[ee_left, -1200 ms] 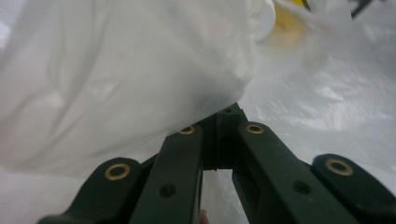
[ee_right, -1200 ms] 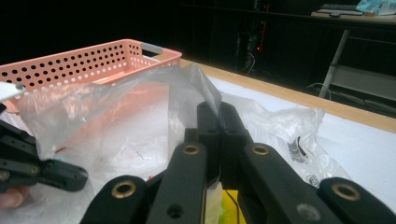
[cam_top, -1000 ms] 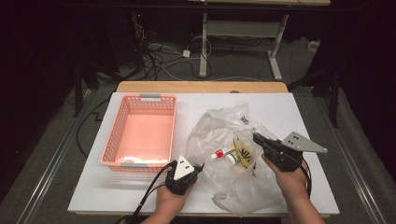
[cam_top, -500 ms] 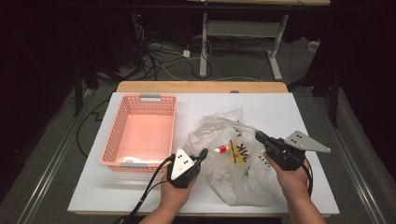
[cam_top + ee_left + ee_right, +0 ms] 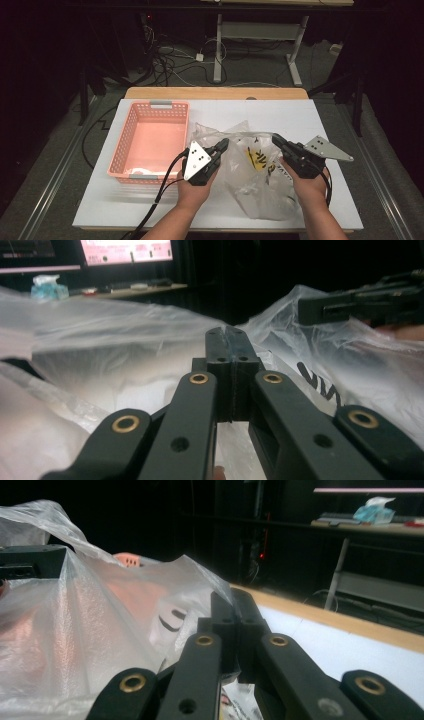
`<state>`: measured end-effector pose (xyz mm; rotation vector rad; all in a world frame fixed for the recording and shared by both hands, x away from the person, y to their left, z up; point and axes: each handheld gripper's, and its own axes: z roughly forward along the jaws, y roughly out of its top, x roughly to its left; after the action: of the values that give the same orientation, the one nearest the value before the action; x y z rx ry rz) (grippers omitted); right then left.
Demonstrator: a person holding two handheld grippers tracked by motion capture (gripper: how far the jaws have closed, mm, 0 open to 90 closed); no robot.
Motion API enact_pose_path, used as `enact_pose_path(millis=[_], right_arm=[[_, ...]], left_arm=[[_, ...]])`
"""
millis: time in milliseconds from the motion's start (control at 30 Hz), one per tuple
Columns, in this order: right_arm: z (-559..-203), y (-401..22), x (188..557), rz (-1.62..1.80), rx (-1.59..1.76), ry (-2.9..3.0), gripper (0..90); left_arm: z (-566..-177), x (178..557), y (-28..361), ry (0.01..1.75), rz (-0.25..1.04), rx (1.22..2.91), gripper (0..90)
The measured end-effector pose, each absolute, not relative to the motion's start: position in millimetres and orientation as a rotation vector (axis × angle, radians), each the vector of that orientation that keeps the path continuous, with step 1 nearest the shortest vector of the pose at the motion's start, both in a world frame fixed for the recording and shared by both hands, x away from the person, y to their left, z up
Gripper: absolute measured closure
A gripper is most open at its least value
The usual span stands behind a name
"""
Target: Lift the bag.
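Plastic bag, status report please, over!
Left gripper and right gripper shut, each pinching the clear plastic bag. Bag held up between them. Pink basket beside it. Nothing blocking.

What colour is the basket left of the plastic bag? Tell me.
Pink, with grey handles. The basket shows best in the high view.

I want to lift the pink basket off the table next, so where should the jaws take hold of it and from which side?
Take the pink basket by a short-end rim, probably the near one with the grey handle strip. Come down from above with one jaw inside the wall and one outside. Its top is open and the thin, upright rim suits a pinch; the clear plastic bag crowds its right side.
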<state>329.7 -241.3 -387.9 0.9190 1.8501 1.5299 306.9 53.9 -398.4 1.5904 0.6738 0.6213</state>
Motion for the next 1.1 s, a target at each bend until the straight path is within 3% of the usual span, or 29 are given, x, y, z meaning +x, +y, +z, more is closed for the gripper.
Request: enact_pose_path(millis=[367,767,1100], right_arm=[[-361.8,-237.1,344.4,1.572,0.888,1.731,90.0],[-312.1,-234.1,355.5,1.616,0.845,1.618,90.0],[-312.1,-227.2,361.1,1.618,0.853,1.628,90.0]], left_arm=[[-367.8,324.3,39.1,0.617,0.689,1.572,88.2],[-305.2,336.6,30.7,0.547,0.789,1.500,88.2],[-277.7,333.5,25.2,0.503,0.801,1.435,88.2]])
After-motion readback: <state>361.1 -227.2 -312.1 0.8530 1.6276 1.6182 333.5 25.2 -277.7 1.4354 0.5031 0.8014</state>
